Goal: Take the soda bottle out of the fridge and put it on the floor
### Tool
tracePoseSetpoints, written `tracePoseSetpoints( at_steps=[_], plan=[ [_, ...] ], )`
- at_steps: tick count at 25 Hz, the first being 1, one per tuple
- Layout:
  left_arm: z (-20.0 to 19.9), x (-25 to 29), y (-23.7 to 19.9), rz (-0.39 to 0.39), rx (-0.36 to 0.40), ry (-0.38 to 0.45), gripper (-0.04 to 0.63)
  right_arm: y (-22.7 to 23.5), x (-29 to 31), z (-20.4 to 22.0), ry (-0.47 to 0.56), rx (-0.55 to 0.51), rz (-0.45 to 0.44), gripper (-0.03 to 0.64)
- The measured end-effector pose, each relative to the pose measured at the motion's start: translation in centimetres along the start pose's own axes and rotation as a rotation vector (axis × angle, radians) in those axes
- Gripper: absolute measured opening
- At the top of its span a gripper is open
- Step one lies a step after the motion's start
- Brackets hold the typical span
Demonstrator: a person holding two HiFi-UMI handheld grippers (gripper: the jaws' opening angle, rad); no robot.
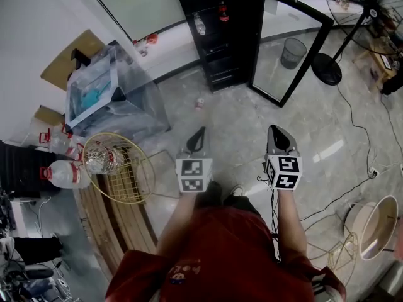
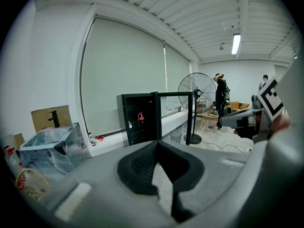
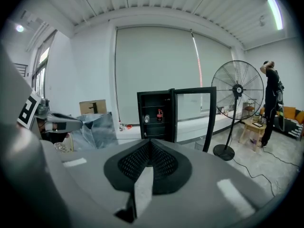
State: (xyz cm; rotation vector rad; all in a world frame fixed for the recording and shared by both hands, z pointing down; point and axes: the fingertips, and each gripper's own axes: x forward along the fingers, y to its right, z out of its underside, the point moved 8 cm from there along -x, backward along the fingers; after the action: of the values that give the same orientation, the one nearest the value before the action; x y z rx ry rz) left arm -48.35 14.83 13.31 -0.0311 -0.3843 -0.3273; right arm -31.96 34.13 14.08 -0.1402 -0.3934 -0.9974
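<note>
Both tools clenched and empty; the soda bottle sits well ahead in the open fridge.

Head view: the left tool [image 1: 199, 140] and right tool [image 1: 280, 140] are held side by side over the floor [image 1: 252, 115], well apart from the fridge [image 1: 217, 55], whose glass door [image 1: 293, 43] stands open to the right. The soda bottle [image 1: 223, 11] stands upright on the top shelf, ahead between the two tools and a little closer to the left tool's line. Left gripper view: the jaws are pressed together on nothing, with the soda bottle [image 2: 140, 117] far off, slightly left of their line. Right gripper view: the jaws are likewise together and empty, with the soda bottle [image 3: 159, 115] just right of their line and a clear bottle [image 3: 147, 119] beside it. Neither tool looks clearly nearer, and a long approach forward probably comes first.
</note>
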Motion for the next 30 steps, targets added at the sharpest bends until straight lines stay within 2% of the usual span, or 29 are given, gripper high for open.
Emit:
tracePoseSetpoints(
  at_steps=[8, 15, 24, 30],
  plan=[
    [0.3, 1.8, 0.3, 0.008, -0.01, -0.005, 0.0, 0.9, 1.2, 0.2, -0.004, -0.009, 0.004, 0.002],
    [-0.9, 6.1, -0.8, 0.025, -0.023, 0.016, 0.0, 2.7, 4.5, -1.2, 0.004, -0.025, 0.028, 0.002],
    [-4.1, 14.8, -5.1, 0.068, -0.025, 0.033, 0.0, 4.0, 13.4, -5.7, 0.013, -0.049, 0.041, 0.002],
    [-6.8, 20.4, -10.0, 0.085, -0.03, 0.041, 0.0, 3.6, 20.4, -9.6, 0.014, -0.069, 0.051, 0.002]
  ],
)
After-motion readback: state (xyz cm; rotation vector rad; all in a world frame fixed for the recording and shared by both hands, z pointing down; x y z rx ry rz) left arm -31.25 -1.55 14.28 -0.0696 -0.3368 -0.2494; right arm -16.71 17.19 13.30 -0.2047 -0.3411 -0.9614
